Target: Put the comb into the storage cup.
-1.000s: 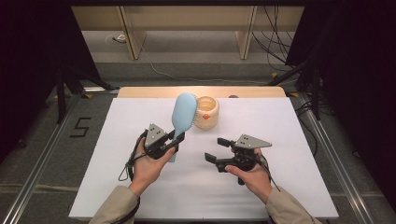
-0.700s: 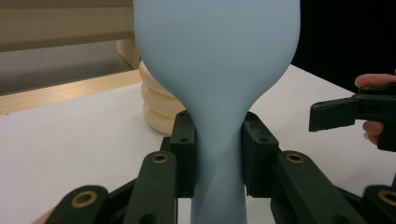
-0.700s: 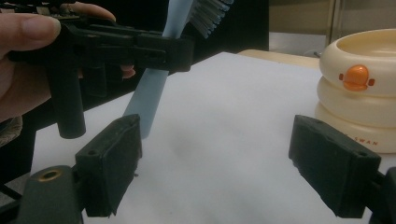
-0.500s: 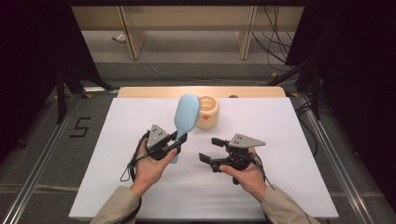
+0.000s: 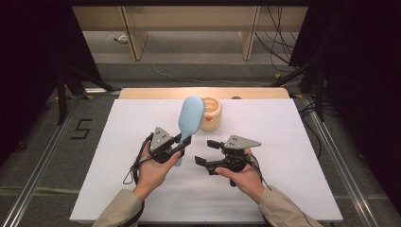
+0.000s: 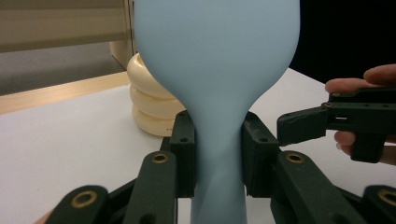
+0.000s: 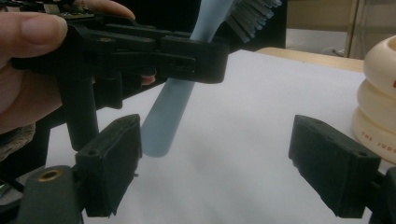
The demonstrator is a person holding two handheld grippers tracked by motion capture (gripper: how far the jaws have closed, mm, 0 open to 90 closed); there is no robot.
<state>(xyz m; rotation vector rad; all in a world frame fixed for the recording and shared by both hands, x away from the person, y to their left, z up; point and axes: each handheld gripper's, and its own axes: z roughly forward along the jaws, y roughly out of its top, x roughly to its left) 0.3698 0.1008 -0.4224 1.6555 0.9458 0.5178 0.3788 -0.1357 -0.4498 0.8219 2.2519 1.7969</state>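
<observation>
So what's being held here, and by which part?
The left hand-held gripper clamps the light blue hairbrush by its handle's narrow neck; the right hand-held gripper holds nothing.

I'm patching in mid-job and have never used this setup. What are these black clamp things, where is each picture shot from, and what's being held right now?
No robot arm here: a person holds a black two-jaw hand gripper in each hand. The wide picture comes from a fixed camera above the person's side, looking down on the white table top. The other two come from cameras riding on the grippers, looking along their jaws.

The left gripper is shut on the narrow handle of a pale blue plastic hairbrush, with the brush head raised toward the far edge and the bristles facing away from the overhead camera. The right gripper is open with nothing between its jaws, close beside the handle's lower end.

Behind the brush stands a cream ribbed round container, apart from both grippers.
</observation>
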